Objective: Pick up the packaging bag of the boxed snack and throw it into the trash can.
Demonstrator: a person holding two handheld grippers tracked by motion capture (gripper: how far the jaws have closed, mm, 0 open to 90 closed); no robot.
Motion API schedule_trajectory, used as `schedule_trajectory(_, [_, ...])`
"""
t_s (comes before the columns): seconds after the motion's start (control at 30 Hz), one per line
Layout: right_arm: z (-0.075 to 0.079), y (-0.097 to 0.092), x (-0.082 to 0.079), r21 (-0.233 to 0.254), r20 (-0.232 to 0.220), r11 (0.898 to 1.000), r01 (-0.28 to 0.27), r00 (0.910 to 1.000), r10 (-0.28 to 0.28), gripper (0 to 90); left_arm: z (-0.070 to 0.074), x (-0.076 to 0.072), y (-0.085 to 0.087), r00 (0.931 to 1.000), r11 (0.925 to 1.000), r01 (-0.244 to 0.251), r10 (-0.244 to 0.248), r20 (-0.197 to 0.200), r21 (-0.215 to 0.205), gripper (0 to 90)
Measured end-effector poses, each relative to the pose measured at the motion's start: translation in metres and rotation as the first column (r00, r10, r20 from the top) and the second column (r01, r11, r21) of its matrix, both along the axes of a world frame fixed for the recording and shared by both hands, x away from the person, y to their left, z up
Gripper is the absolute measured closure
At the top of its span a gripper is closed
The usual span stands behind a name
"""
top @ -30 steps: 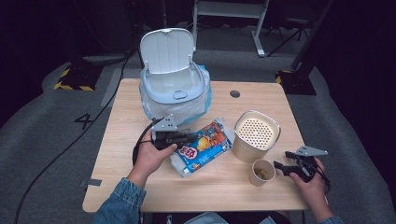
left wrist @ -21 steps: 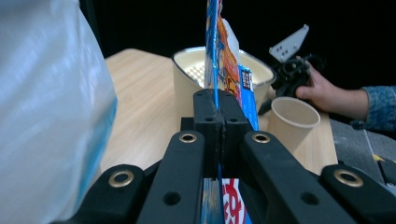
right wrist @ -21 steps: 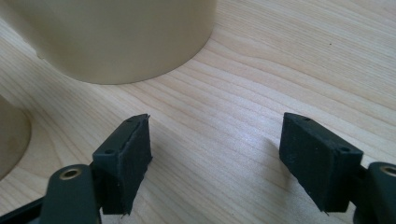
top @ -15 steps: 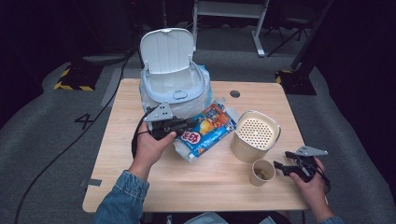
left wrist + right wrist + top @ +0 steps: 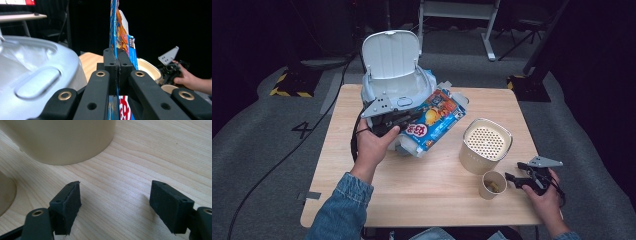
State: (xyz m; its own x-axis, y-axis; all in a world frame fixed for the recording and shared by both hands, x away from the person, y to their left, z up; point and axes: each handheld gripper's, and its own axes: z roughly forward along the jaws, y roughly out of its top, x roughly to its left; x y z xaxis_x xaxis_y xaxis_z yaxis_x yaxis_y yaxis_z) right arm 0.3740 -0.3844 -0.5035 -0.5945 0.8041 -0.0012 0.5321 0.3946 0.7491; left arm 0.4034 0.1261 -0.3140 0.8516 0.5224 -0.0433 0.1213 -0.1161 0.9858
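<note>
The left gripper (image 5: 404, 119), jaws clamped on the blue snack box (image 5: 435, 120), now sits closer to the white bin (image 5: 394, 82) than before, and the box's far end reaches up beside the bin's rim.

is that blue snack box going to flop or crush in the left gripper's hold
The blue snack box is probably light: the left gripper holds it off the table by one thin edge. It looks flattened in the left gripper view, so it may bend or sway. Its end flaps stand open and could snag the bin.
</note>
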Motion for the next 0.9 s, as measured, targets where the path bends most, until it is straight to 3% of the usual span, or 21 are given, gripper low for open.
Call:
schedule_trajectory(0.43, [0.000,0.000,0.000,0.000,0.000,1.000,0.000,1.0000,0.000,25.5,0.033,0.007,-0.001,0.9987,0.9995,-0.031,0.031,0.040,0.001,88.8])
schedule_trajectory(0.9, [0.000,0.000,0.000,0.000,0.000,1.000,0.000,1.0000,0.000,25.6,0.077,0.017,0.013,0.9912,0.9953,-0.093,0.095,0.092,-0.028,88.8])
